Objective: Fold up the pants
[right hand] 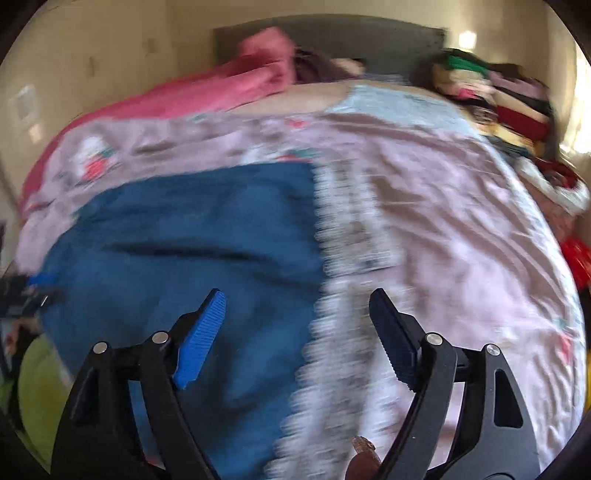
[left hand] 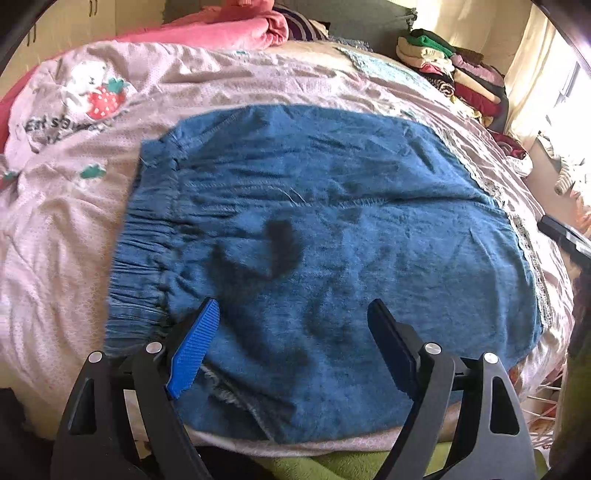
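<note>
Blue pants (left hand: 314,240) lie spread flat on the pink bedcover (left hand: 66,240), with the gathered elastic waistband (left hand: 136,266) at the left and a white lace hem (left hand: 517,229) at the right. My left gripper (left hand: 295,317) is open and empty, hovering over the near edge of the pants beside the waistband. In the blurred right wrist view the pants (right hand: 184,240) fill the left half and the lace hem (right hand: 332,314) runs down the middle. My right gripper (right hand: 297,310) is open and empty above the hem end.
The bedcover has a bear and strawberry print (left hand: 99,92). A rolled pink blanket (left hand: 229,29) lies at the head of the bed. A stack of folded clothes (left hand: 461,74) sits at the far right. A green cloth (left hand: 332,469) shows below the near edge.
</note>
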`<action>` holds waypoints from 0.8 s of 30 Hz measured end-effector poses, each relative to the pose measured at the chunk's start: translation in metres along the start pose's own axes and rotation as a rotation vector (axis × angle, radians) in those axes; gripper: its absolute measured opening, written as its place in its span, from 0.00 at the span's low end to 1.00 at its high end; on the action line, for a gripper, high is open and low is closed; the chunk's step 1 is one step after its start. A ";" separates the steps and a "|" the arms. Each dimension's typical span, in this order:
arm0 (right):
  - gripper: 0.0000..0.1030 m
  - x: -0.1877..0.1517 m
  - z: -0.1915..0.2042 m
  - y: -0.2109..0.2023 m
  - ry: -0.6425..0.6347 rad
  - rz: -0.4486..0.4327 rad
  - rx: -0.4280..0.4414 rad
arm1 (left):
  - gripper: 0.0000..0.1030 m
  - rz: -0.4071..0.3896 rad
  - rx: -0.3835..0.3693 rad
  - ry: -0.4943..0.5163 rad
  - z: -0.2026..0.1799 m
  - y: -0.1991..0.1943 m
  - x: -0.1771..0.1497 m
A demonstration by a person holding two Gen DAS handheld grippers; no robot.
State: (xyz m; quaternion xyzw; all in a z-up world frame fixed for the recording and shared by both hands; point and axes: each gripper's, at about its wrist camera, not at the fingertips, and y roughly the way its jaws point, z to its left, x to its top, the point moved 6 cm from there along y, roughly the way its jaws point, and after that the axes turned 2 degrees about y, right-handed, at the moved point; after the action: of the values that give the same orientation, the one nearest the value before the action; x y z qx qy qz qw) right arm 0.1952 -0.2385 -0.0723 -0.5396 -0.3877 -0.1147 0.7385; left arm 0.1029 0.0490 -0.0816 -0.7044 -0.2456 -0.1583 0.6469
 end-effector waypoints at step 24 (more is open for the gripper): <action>0.88 0.050 0.073 0.007 -0.069 -0.028 0.127 | 0.93 -0.169 0.094 -0.080 0.073 -0.045 0.065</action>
State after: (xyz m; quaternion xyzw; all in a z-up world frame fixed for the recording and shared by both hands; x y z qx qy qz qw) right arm 0.1998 -0.1589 -0.0339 -0.4899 -0.4270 -0.0816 0.7557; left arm 0.1250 0.1324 -0.0169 -0.6559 -0.3368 -0.1724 0.6532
